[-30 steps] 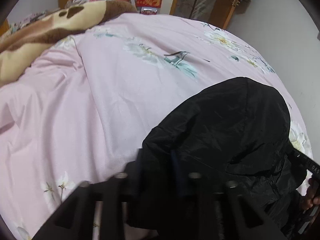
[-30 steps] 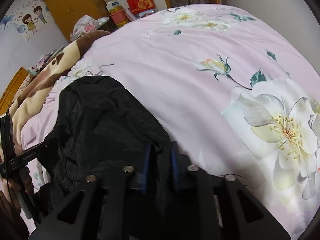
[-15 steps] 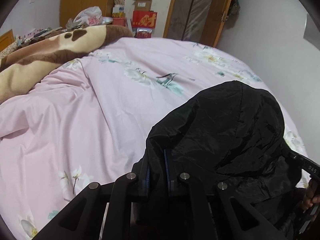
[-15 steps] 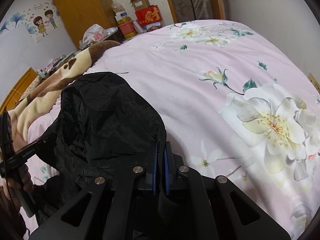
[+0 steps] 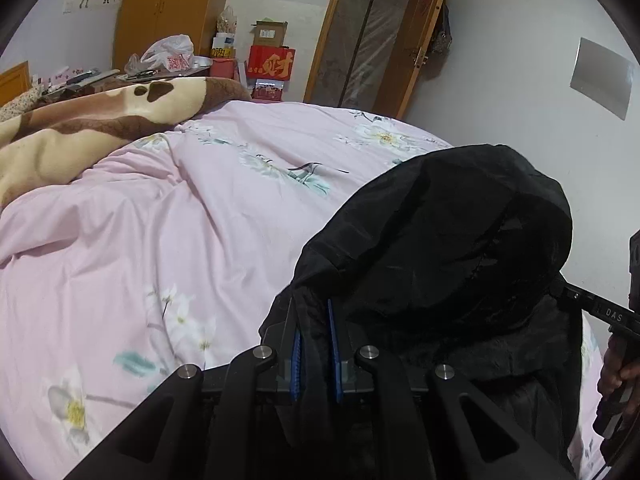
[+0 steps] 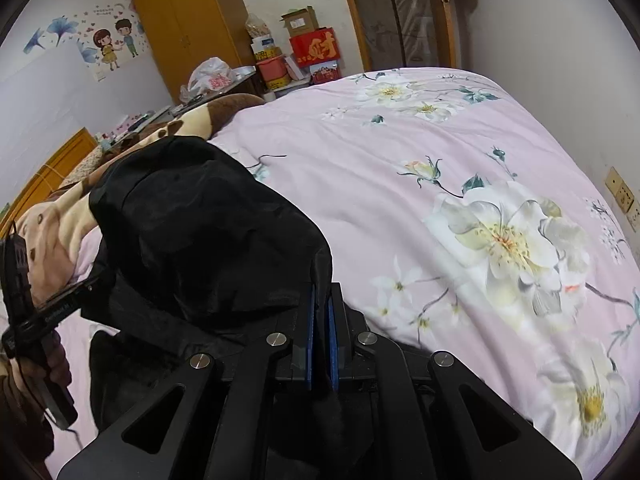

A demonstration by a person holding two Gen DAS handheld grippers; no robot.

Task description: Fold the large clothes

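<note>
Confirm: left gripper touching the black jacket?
Touching. Left wrist view shows the left gripper with its jaws closed on a fold of the black jacket, fabric pinched between the blue pads.

I count 1 black, thin, shiny garment [image 5: 440,248], and 2 black two-finger grippers with blue pads: my left gripper [image 5: 315,344] and my right gripper [image 6: 321,340]. On the bed I see 1 pink floral duvet cover [image 5: 168,240] and 1 brown-and-cream fleece blanket [image 5: 80,128]. Behind it I make out 1 yellow wooden wardrobe [image 6: 188,28], 1 red box with a gold character [image 6: 318,48], 1 brown cardboard box [image 6: 298,22] and 1 white plastic bag [image 6: 210,78].
</note>
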